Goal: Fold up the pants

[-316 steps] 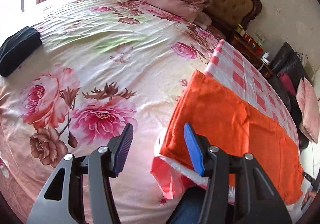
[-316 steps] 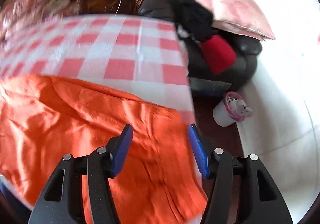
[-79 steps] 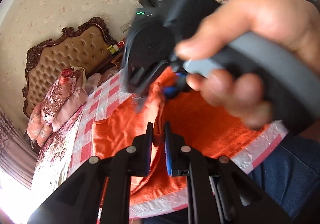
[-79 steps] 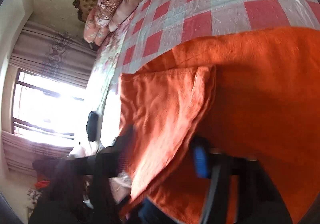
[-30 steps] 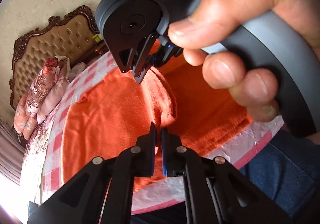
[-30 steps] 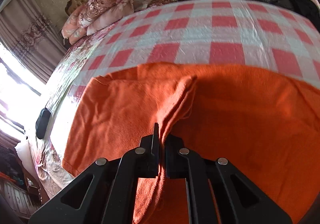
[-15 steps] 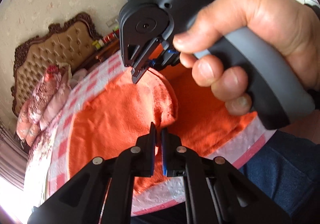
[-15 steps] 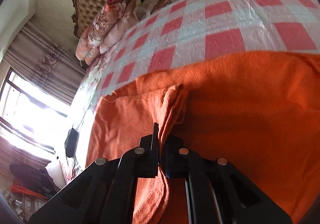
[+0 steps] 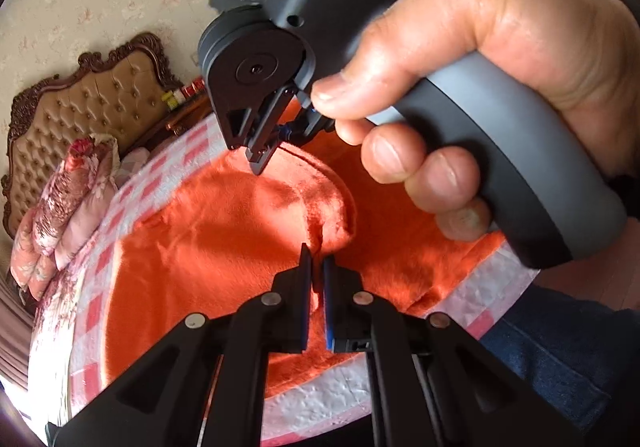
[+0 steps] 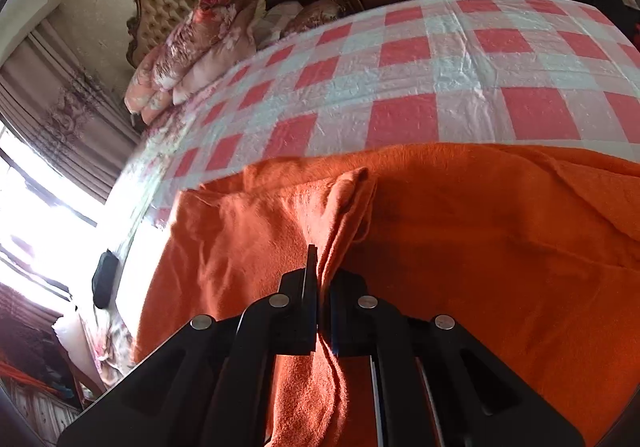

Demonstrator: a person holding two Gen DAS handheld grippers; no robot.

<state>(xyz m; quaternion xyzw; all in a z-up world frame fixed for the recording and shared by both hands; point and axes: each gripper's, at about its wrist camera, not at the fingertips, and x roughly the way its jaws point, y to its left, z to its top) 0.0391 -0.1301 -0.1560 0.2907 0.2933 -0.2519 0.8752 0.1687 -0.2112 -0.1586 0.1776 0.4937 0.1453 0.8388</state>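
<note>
Pants [image 10: 460, 247] — plain orange, seemingly unlabelled — between both grippers' closed jaws.

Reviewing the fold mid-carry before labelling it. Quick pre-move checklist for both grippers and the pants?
1. Left gripper shut on the orange pants: ok.
2. Right gripper shut on the same cloth edge: ok; a fold runs up from its fingers.
3. Lifted layer lies over the lower layer of pants: ok.
4. Pants rest on the checked cloth, not over its edge: ok on the far side, near edge cannot tell.
5. Two grips level with each other: cannot tell.
6. Landing area free of clutter: ok.
</note>
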